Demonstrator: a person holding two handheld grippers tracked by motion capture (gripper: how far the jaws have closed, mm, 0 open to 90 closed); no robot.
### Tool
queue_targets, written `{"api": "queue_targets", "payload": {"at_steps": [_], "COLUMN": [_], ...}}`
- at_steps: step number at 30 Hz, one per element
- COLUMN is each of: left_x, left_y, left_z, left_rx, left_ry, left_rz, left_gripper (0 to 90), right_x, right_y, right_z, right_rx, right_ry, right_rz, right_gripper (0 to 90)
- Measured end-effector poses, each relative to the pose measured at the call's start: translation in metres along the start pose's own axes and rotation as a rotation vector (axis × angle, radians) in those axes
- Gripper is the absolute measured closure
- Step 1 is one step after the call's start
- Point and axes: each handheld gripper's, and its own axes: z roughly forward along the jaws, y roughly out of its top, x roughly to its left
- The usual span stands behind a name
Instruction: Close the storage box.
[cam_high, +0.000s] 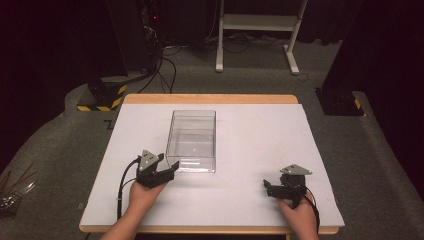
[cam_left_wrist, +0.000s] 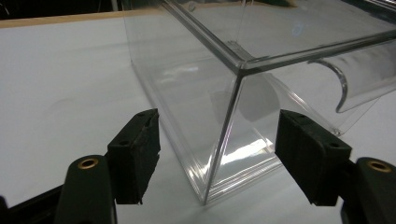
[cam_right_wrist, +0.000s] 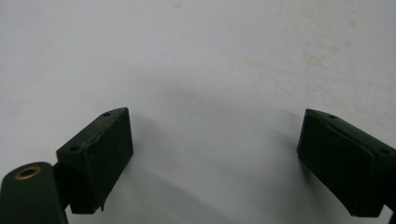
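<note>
A person's left hand (cam_high: 142, 192) holds the left gripper (cam_high: 170, 170) at the near left corner of a clear plastic box (cam_high: 192, 140) that stands open-topped on the white table (cam_high: 260, 145), left of centre and with its long sides running away from the person. The box is rectangular, colourless and glossy, its walls thin enough that the table surface reads straight through them.

From the high view the box appears empty, and the gripper's tips sit at its near left bottom corner; whether they touch it is hard to say from that height. The left gripper view settles more: the jaws are spread wide, one black pad (cam_left_wrist: 135, 154) to the left of the box's vertical corner edge (cam_left_wrist: 224, 140) and the other to its right, with a clear gap on both sides, so nothing is pinched. That close view also brings out a curved transparent piece (cam_left_wrist: 343, 88) seen through the box's right wall, which the high view does not resolve.

Well to the right, near the table's front edge, the right hand (cam_high: 300, 215) holds the right gripper (cam_high: 265, 187) apart from the box. The right gripper view shows its jaws spread wide over bare, faintly stained tabletop, holding nothing.
</note>
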Motion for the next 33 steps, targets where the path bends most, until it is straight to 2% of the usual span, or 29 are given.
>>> {"api": "queue_targets", "payload": {"at_steps": [19, 29, 33], "left_x": [0.003, 0.001, 0.005], "left_y": [0.006, 0.005, 0.004], "left_z": [0.018, 0.019, 0.015], "left_rx": [0.02, 0.032, 0.038], "left_ry": [0.011, 0.014, -0.003], "left_rz": [0.0, -0.01, -0.017], "left_gripper": [30.8, 32.8, 31.8], "right_x": [0.0, 0.0, 0.0], "right_y": [0.0, 0.0, 0.0], "right_z": [0.0, 0.0, 0.0], "right_rx": [0.0, 0.0, 0.0], "right_ry": [0.0, 0.001, 0.001], "right_rz": [0.0, -0.001, -0.001], "right_gripper": [10.4, 10.5, 10.5]}}
